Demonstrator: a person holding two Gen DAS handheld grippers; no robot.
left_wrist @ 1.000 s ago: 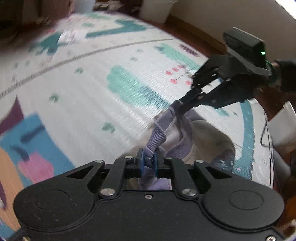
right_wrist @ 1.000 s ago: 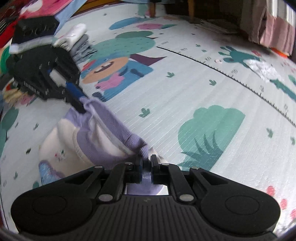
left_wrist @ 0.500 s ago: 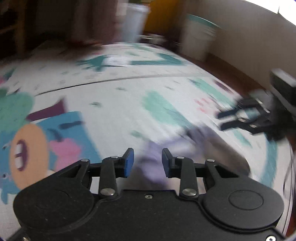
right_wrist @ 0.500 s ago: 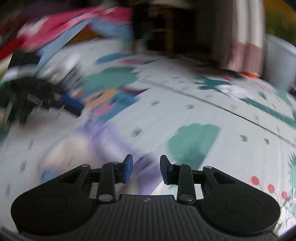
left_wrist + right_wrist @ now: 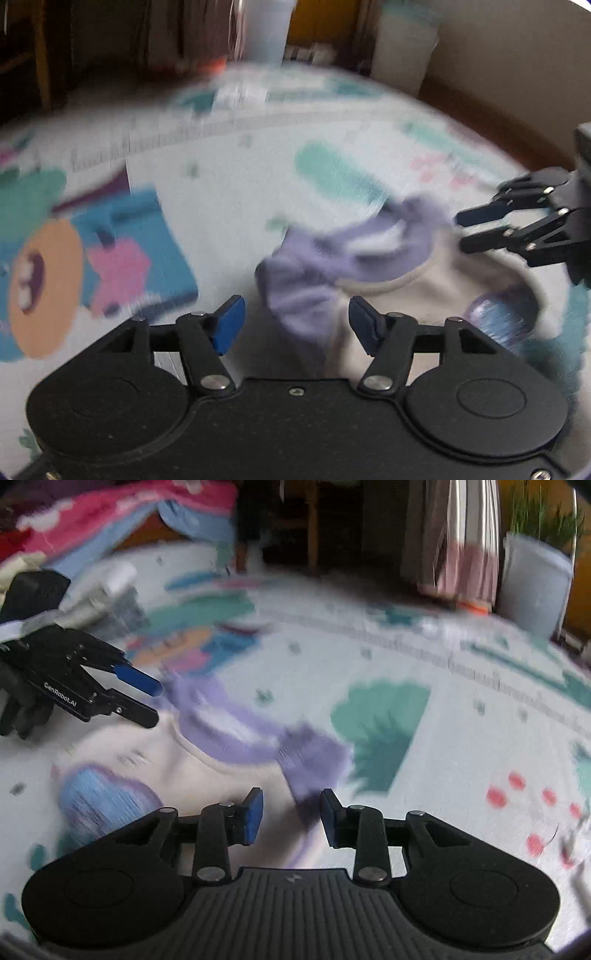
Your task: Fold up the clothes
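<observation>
A small cream garment with purple sleeves and neck trim (image 5: 369,266) (image 5: 229,738) lies crumpled on the patterned play mat (image 5: 229,192) (image 5: 424,672). My left gripper (image 5: 293,325) hovers just before its purple sleeve, jaws still opening, pads off the cloth. My right gripper (image 5: 291,818) stands open over the other purple sleeve, not pressing on it. In the left wrist view the right gripper (image 5: 461,230) shows at the right edge. The right wrist view has the left gripper (image 5: 153,703) at the left, open. Both views are motion-blurred.
A stack of folded clothes (image 5: 107,590) sits behind the left gripper, with a pink and blue heap (image 5: 129,520) further back. A white planter (image 5: 532,579) and a curtain (image 5: 454,539) stand beyond the mat. White bins (image 5: 402,48) line the wall.
Both grippers let go of the purple sleeves and opened. The garment dropped onto the mat, and both grippers drew back from it and tilted up.
</observation>
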